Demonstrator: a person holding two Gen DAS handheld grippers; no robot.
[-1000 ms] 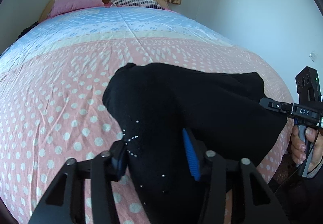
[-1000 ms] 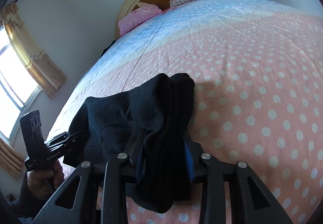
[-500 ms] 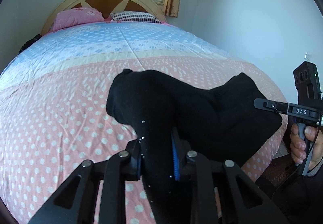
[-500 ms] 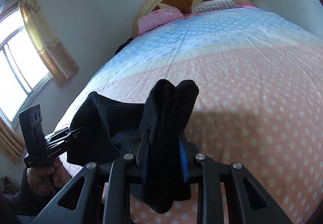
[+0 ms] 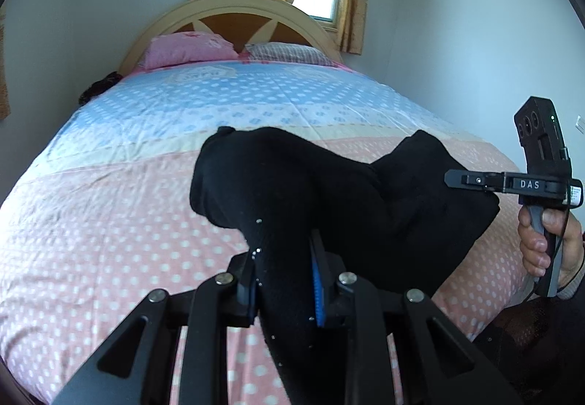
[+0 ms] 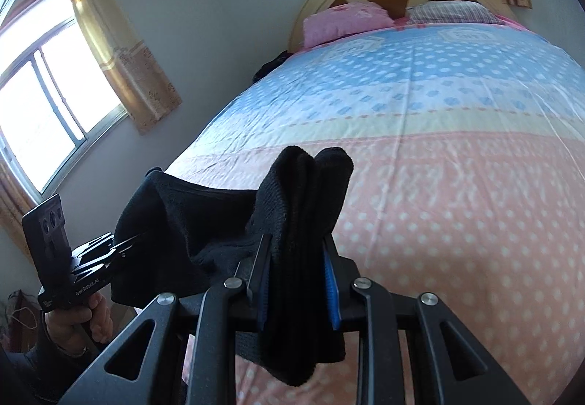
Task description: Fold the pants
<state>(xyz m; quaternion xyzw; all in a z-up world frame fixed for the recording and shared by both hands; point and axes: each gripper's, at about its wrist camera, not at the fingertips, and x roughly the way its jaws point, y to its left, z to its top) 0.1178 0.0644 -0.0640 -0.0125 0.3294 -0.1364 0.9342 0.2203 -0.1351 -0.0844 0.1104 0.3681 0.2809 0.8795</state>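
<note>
Black knit pants [image 5: 329,193] hang bunched between both grippers, centre to lower centre of both frames, lifted above the pink polka-dot end of the bedspread [image 5: 91,222]. Small shiny studs dot the fabric near the left jaws. Left gripper [image 5: 285,280] at bottom centre, jaws narrow, clamped on a thick fold of pants; blue pad shows on one finger. Right gripper [image 6: 298,277] at bottom centre of its view, jaws narrow, pinching a doubled fold that sticks up above the fingers; blue pads on both. In the left view the right gripper sits at the right edge, "DAS" readable on its side, white sticker text too small to read, hand [image 5: 548,248] on the grip partly cut off. In the right view the left gripper is lower left, "GenRobot.AI" printed on it. Pants' lower end cut off by the frame bottom. Pink pillow [image 5: 186,48] and striped pillow [image 5: 289,52] by the headboard [image 5: 234,8], top centre. Dark item at the bed's left edge is unclear.
</note>
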